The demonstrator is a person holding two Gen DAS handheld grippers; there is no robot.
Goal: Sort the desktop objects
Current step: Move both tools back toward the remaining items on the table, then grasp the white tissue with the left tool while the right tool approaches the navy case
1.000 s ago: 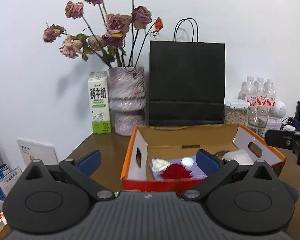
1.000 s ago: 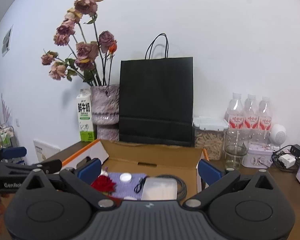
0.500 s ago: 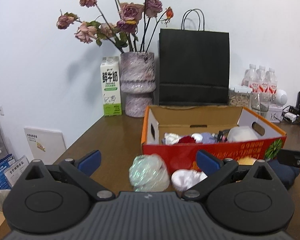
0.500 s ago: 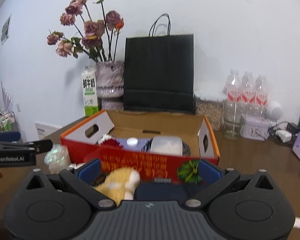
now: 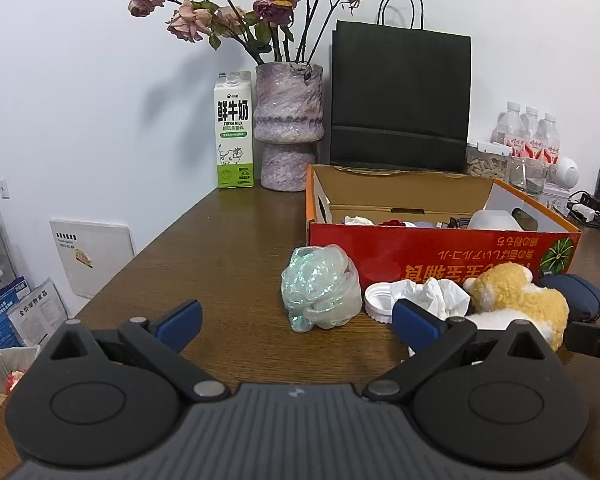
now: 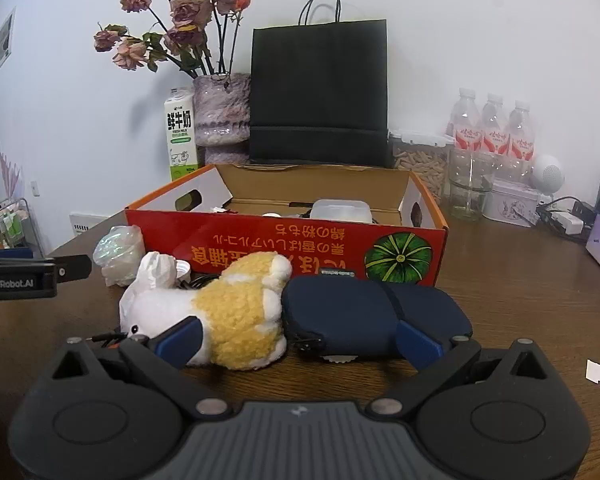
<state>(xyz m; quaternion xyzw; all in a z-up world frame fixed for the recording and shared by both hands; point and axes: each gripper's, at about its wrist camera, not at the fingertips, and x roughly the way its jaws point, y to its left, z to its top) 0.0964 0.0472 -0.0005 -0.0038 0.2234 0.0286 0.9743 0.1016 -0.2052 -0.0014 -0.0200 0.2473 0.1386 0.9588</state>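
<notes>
An open red-and-orange cardboard box [image 5: 440, 252] [image 6: 284, 240] stands on the brown desk with small items inside. In front of it lie a crumpled iridescent plastic bag [image 5: 320, 288] [image 6: 118, 250], a white cap [image 5: 378, 300], crumpled white tissue [image 5: 436, 294], a yellow-and-white plush toy [image 5: 516, 300] [image 6: 236, 312] and a navy pouch [image 5: 572, 296] [image 6: 372, 316]. My left gripper [image 5: 296, 322] is open and empty, just short of the bag. My right gripper [image 6: 300, 340] is open and empty, its fingers either side of the plush and pouch.
A black paper bag [image 5: 400, 96], a vase of dried roses [image 5: 290, 124] and a milk carton [image 5: 234, 130] stand behind the box. Water bottles [image 6: 494, 128], a jar [image 6: 420, 164], a glass [image 6: 470, 184] and cables [image 6: 564, 216] are at the back right. The desk's left edge [image 5: 140, 252] drops off.
Both grippers have pulled back and down from above the box to the desk in front of it. The loose objects there have come into view. Both stay open.
</notes>
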